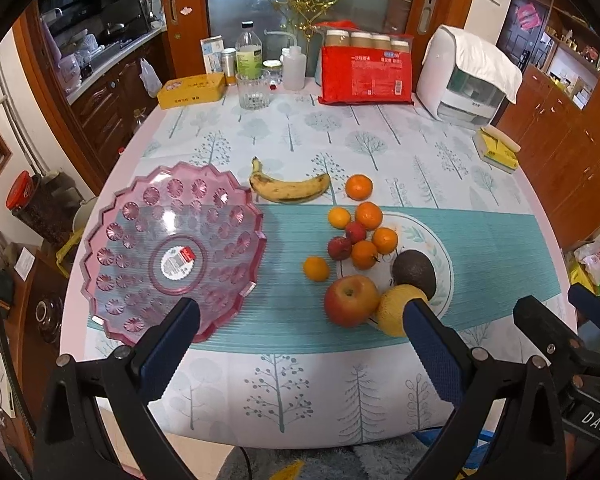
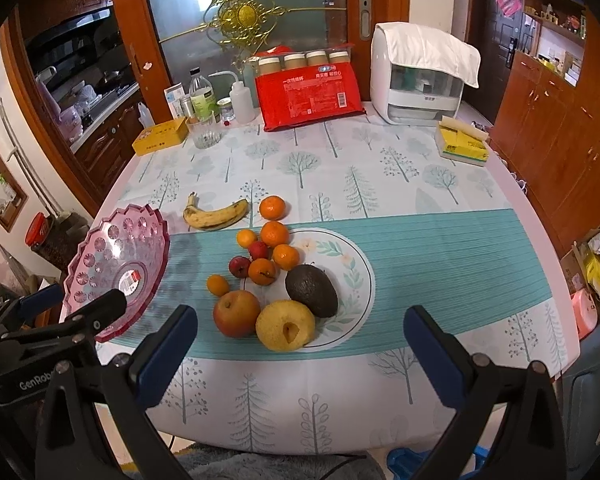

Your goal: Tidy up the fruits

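Hovering claws (image 1: 300, 320) (image 2: 300, 320) (both agape), bowl (image 1: 172, 256) overhanging edge

An empty pink scalloped bowl (image 2: 116, 276) sits left of a speckled banana (image 2: 214, 214), small oranges (image 2: 275, 234), a red apple (image 2: 236, 313), yellow pear (image 2: 285, 325) and dark avocado (image 2: 311, 290) clustered around a floral plate (image 2: 352, 276).

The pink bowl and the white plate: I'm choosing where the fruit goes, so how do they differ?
The pink bowl is translucent, deep and scallop-edged; the white plate is opaque, flat and smooth-rimmed with a leaf print. The pink bowl holds no fruit; the white plate carries the avocado. Both are round and sit on the teal strip.
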